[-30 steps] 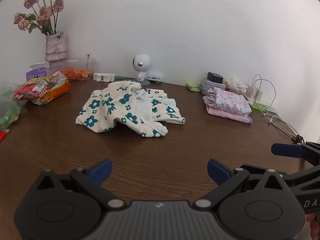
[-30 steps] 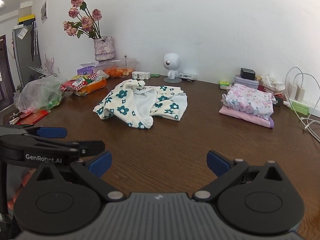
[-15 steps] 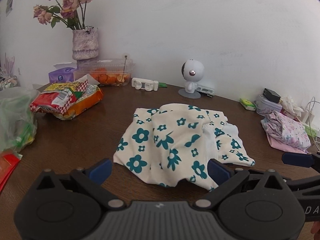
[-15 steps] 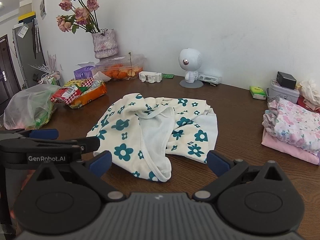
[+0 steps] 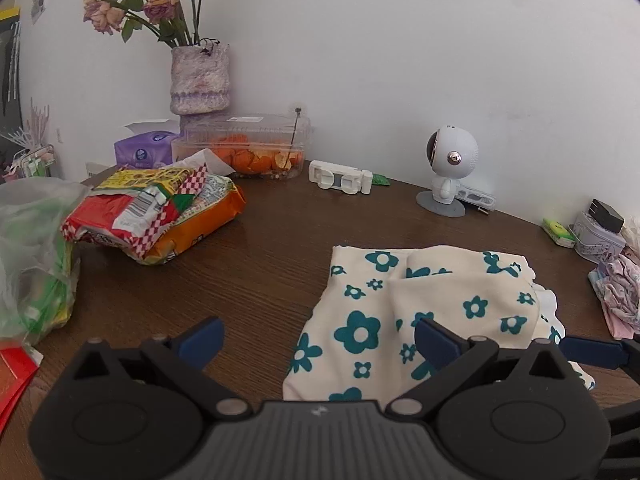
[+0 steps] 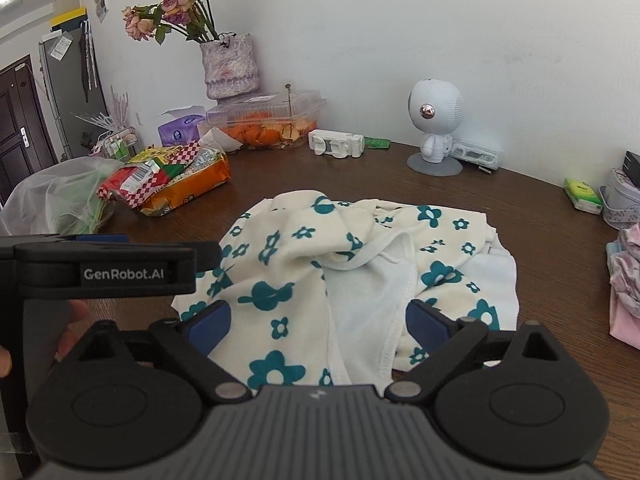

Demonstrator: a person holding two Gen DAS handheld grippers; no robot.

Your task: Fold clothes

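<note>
In the left wrist view, your left hand-held gripper [image 5: 318, 338] has its jaws apart and empty, its right pad over the near left edge of the flowered garment [image 5: 420, 316], which lies crumpled on the brown surface [image 5: 260, 264]. At far right, a corner of the folded pink pile [image 5: 622, 300] suggests some clothes are done. In the right wrist view, your right hand-held gripper [image 6: 318, 326] is closing, its pads either side of the garment's near edge but not yet pinching it, so this fold looks unstarted.
</note>
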